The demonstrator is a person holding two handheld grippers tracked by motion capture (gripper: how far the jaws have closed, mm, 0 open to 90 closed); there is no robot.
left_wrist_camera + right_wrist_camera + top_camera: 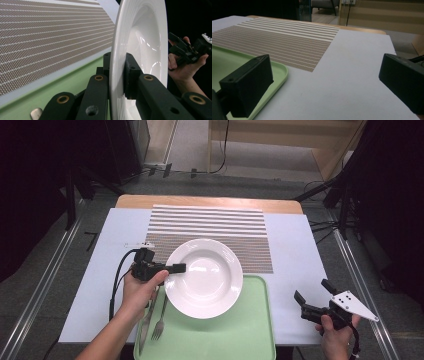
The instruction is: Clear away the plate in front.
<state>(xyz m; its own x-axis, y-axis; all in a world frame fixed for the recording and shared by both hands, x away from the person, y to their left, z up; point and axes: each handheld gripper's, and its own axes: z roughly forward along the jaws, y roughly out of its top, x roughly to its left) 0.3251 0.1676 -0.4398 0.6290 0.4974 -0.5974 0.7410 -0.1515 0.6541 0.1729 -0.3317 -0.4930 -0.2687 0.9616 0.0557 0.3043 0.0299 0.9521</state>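
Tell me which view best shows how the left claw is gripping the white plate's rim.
The left gripper view: the left claw has one black jaw on each face of the round white ceramic plate, pinching its rim edge-on. The high view shows the whole plate and the claw at its left rim, but not the contact.

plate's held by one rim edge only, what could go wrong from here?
1. The left hand-held gripper pinches the white plate only at its rim; the glossy plate could slip or tilt out.
2. A knife and fork lie on the green tray just beside the plate; lowering there could trap them.
3. The right hand-held gripper is open and apart, giving no support.
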